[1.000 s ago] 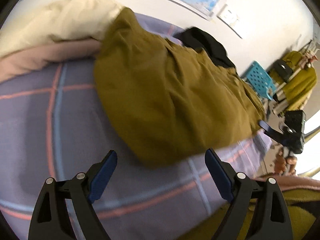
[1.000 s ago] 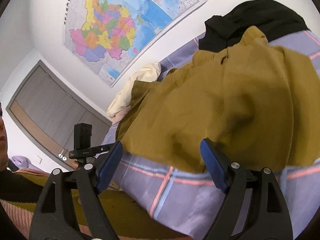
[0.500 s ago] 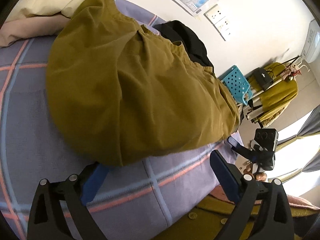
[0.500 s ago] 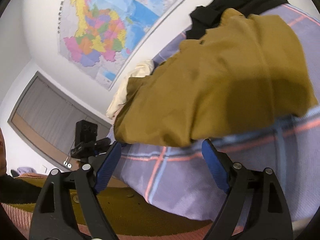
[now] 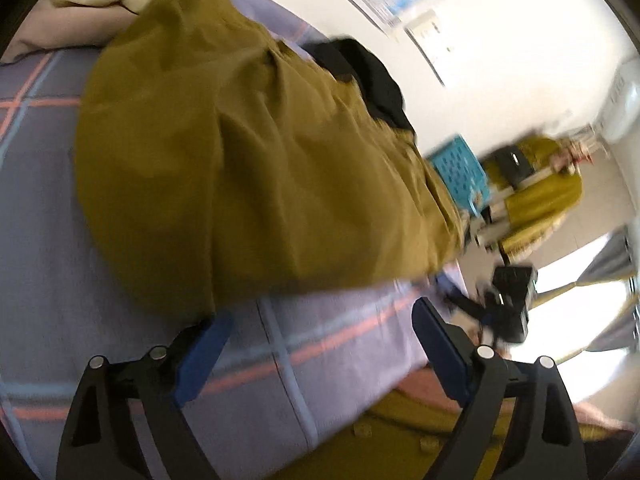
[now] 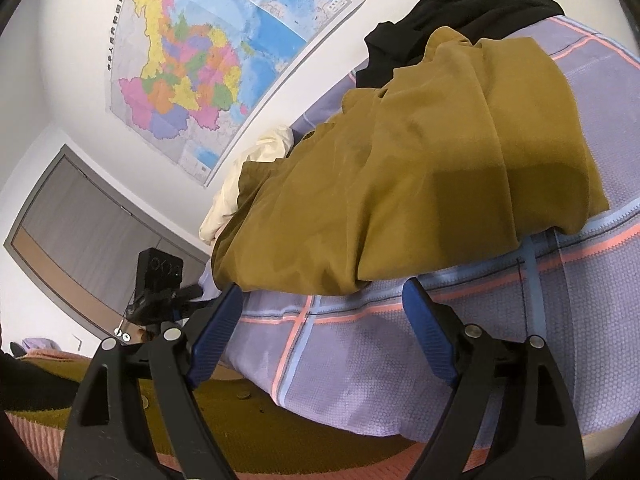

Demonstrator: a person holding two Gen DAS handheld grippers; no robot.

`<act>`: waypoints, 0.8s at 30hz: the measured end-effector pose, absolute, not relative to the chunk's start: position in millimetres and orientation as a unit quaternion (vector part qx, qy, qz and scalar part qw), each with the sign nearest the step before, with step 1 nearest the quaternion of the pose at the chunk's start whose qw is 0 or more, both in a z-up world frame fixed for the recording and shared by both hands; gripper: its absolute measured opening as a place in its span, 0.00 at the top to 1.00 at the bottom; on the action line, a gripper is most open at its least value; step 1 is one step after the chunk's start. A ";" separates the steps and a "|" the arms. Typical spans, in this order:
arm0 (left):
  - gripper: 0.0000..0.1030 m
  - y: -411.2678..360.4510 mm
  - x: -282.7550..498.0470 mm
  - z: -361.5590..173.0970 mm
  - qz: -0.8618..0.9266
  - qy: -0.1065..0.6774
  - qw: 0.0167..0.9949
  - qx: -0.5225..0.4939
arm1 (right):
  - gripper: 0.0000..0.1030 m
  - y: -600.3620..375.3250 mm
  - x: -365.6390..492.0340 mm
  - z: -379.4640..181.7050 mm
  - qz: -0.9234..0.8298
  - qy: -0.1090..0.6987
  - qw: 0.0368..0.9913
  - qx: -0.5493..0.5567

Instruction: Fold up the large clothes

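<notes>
Room: white wall with a map (image 6: 208, 68) up left of the right gripper; a grey door (image 6: 80, 232) far left; a blue basket (image 5: 460, 168) beyond the left gripper, to its right.
Bed: purple sheet (image 6: 400, 352) with pink and blue stripes, under both grippers.
Garment: large olive cloth (image 5: 248, 168), rumpled, lying on the sheet just ahead of both tools; its near hem sits just past the fingertips in both views (the left view is blurred).
Black cloth: (image 6: 460, 12) at the garment's far end, touching it.
Pillow: cream (image 6: 256, 168), beyond the garment, left.
Left gripper: (image 5: 320, 320) jaws wide, having just narrowed a little; nothing between them.
Right gripper: (image 6: 324, 300) jaws wide apart; holding nothing; only sheet shows between the pads.
</notes>
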State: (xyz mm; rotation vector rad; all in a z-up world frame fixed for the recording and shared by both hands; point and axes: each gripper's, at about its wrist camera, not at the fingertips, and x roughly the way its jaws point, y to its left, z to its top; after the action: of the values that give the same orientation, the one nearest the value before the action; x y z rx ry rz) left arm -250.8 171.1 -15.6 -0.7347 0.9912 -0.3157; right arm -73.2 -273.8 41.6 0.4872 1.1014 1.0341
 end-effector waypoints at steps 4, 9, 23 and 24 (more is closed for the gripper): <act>0.14 176.5 -231.8 -19.2 -0.130 0.440 0.807 -0.371 | 0.21 -275.0 -74.0 41.1 0.459 0.492 0.707 0.218; 0.17 165.7 -212.2 -7.0 -0.036 0.423 0.850 -0.312 | 0.22 -275.4 -68.7 43.0 0.417 0.495 0.733 0.208; 0.08 193.4 -185.5 -12.8 -0.056 0.428 0.835 -0.342 | 0.09 -264.0 -54.4 41.5 0.283 0.494 0.798 0.199; 0.09 197.3 -186.3 -13.9 -0.062 0.428 0.830 -0.353 | 0.06 -261.1 -52.4 41.5 0.275 0.491 0.802 0.202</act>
State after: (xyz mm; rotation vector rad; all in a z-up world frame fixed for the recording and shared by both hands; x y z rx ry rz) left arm -186.3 197.3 -13.9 -0.7485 0.9087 -0.1313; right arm -52.4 -261.1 41.5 0.4326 1.0517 0.5904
